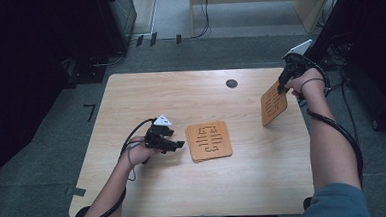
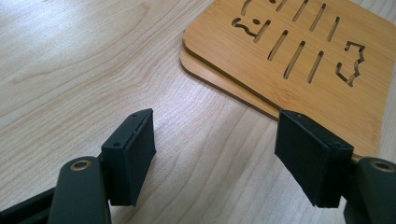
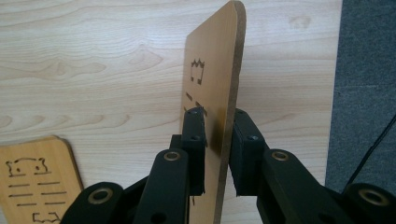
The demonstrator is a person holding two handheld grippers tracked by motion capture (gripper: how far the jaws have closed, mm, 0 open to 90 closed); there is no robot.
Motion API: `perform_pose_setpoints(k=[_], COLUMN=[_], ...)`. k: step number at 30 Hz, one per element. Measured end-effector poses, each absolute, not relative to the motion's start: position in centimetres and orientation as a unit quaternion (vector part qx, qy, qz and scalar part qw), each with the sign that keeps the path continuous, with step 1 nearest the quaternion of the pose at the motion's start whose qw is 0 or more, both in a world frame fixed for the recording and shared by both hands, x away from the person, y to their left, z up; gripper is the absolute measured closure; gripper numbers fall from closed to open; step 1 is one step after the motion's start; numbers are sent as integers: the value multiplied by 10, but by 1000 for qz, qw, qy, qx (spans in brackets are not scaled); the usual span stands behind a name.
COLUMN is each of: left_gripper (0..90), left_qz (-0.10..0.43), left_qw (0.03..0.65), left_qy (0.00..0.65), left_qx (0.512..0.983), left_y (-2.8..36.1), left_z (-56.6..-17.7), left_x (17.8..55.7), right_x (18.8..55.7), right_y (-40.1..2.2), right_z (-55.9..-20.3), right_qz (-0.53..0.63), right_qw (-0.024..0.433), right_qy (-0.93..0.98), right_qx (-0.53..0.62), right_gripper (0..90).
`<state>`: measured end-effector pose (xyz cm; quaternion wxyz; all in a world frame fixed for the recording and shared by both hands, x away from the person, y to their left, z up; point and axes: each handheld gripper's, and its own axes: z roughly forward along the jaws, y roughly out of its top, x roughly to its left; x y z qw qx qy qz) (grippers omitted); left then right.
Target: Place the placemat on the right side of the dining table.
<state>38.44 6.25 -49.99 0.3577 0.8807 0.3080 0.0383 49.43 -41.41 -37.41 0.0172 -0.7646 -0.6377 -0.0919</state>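
Nearest, on the pale wood-grain table (image 1: 185, 189), the left gripper (image 1: 175, 145) lies low just left of a stack of two boards (image 1: 210, 140). Its black, flat-padded jaws stand partly open with nothing between them. The stacked boards are thin bamboo squares with rounded corners, cut through with narrow slots and small jagged outlines; they lie flat near the table's middle, the upper one slightly askew on the lower. Farther off, toward the right far edge, the right gripper (image 1: 282, 88) holds a third board (image 1: 273, 103) of the same kind by its upper edge. That board stands upright on its lower edge, its faces turned left and right, the jaws close about it, just easing apart.
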Motion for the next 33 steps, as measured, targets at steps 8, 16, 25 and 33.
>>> perform_pose_setpoints(k=[8, 16, 25, 33], left_gripper=[279, 279, 278, 279], left_qz=[39, 41, 44, 46], left_qw=[355, 355, 354, 354], left_qy=[308, 309, 310, 310], left_qx=[882, 881, 881, 881], left_y=[62, 63, 65, 67], left_z=[-500, -501, -499, -500], left_x=[384, 385, 386, 387], right_x=[489, 486, 483, 482], right_y=[-423, -431, -433, -436], right_z=[-384, -394, -402, -412], right_qz=[-94, -108, -121, -128], right_qw=[15, 25, 36, 44], right_qy=[-627, -617, -612, -605], right_qx=[-773, -779, -781, -784], right_gripper=[776, 754, 739, 710])
